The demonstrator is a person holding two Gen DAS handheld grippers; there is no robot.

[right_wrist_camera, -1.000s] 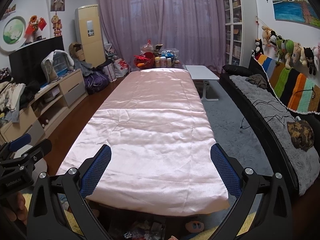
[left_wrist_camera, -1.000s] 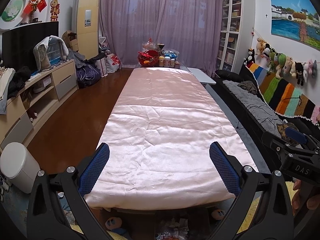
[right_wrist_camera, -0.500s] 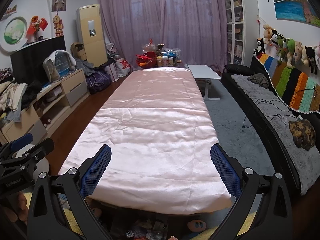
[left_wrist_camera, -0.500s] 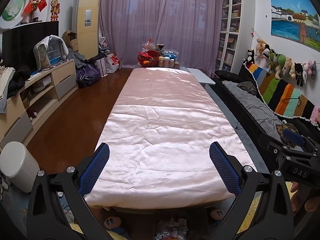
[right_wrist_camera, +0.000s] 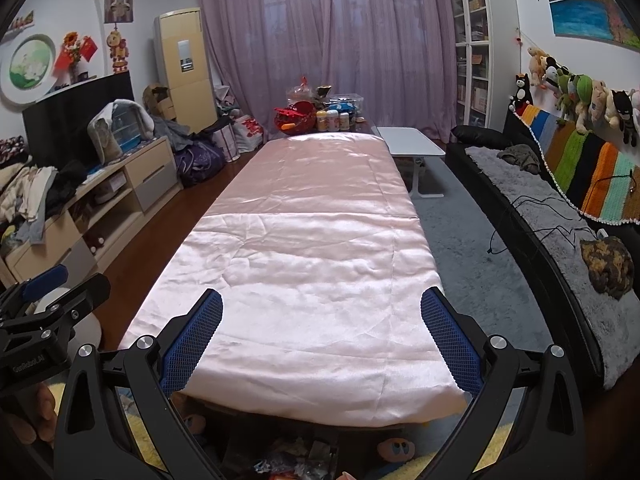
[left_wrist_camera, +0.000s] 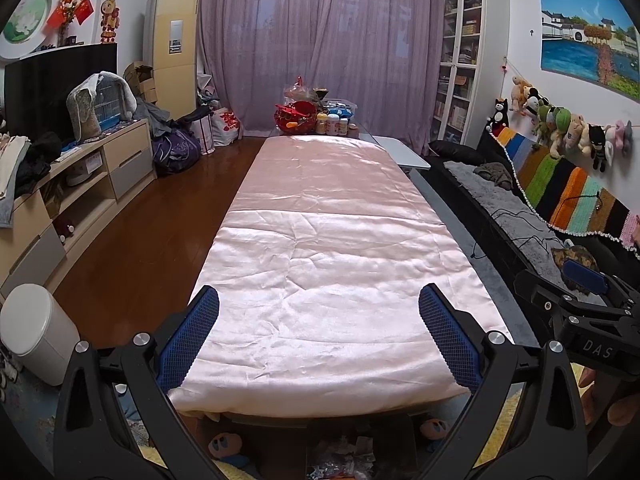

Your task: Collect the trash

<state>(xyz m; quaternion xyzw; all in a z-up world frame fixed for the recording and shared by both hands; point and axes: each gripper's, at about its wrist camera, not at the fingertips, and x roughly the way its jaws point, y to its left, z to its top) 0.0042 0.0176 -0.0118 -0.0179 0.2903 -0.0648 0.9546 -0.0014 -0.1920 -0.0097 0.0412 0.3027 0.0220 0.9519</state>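
Note:
A long table under a shiny pink cloth [left_wrist_camera: 328, 264] fills both views; it also shows in the right wrist view [right_wrist_camera: 312, 264]. Small scraps of trash [left_wrist_camera: 344, 458] lie on the floor under its near end, also in the right wrist view [right_wrist_camera: 296, 460]. A white lidded bin [left_wrist_camera: 38, 332] stands on the floor at the left. My left gripper [left_wrist_camera: 319, 332] is open and empty above the table's near end. My right gripper [right_wrist_camera: 321, 334] is open and empty beside it, and shows at the right of the left wrist view [left_wrist_camera: 580, 316].
A heap of bottles and a red basket [left_wrist_camera: 304, 118] sits at the table's far end. A low cabinet [left_wrist_camera: 80, 184] with clothes lines the left wall. A black sofa [right_wrist_camera: 560, 232] runs along the right. A small white table [right_wrist_camera: 412, 142] stands far right. Slippers [left_wrist_camera: 224, 446] lie under the table.
Both grippers have drifted slightly; the view has shifted a little. Both stay open and empty.

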